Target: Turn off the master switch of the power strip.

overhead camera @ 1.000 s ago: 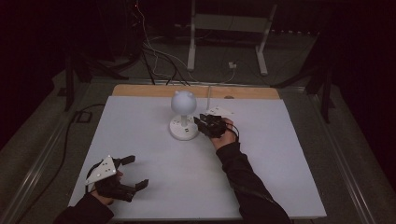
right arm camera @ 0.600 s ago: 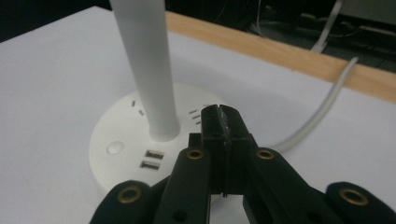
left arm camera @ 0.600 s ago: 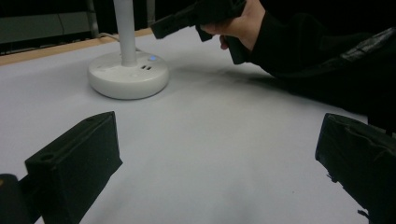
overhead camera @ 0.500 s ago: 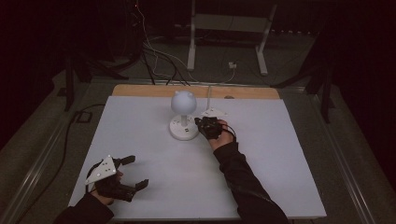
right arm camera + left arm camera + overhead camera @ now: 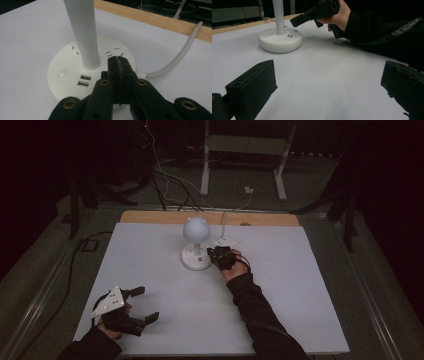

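1. While the left gripper rests spread wide and idle near the table's front-left corner, the right gripper hovers clenched, empty, over the lamp base.
2. The lamp stands mid-table towards the back.
3. Likely step: pressing its round button (my guess); next, slide left, then press down.

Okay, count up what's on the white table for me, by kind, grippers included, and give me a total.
Desk lamp with a round socket base: 1
Lamp cable: 1
Handheld grippers: 2, the left gripper and the right gripper
Total: 4
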A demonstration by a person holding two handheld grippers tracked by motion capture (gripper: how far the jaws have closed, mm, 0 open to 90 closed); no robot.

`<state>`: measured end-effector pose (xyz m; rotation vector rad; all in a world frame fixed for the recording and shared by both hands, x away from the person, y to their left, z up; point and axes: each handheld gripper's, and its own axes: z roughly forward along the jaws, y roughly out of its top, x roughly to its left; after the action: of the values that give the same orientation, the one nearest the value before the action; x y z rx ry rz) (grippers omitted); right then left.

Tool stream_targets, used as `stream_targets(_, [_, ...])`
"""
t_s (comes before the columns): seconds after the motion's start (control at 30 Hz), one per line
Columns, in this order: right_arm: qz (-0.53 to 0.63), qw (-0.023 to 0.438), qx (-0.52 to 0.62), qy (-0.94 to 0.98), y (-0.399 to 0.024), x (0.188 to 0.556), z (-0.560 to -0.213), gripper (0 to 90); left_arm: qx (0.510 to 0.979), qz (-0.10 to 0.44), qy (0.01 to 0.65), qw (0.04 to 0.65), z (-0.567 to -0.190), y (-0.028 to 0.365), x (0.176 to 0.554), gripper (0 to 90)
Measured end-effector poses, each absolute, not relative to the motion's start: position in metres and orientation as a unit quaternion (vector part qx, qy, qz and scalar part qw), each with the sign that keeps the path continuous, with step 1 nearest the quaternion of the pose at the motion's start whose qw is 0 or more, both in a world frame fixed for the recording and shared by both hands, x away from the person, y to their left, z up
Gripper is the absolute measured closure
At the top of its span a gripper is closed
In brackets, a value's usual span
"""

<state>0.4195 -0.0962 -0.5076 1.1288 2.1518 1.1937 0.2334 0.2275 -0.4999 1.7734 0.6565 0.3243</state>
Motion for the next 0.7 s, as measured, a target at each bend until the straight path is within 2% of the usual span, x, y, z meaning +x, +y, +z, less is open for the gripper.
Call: stream_targets(0.7, [0.419,0.230,0.392,0.786,-0.0914,0.4190,-0.5173,90.0,0.758,0.139,0.279,0.574,-0.4998,0.2274,0.2331,0.5])
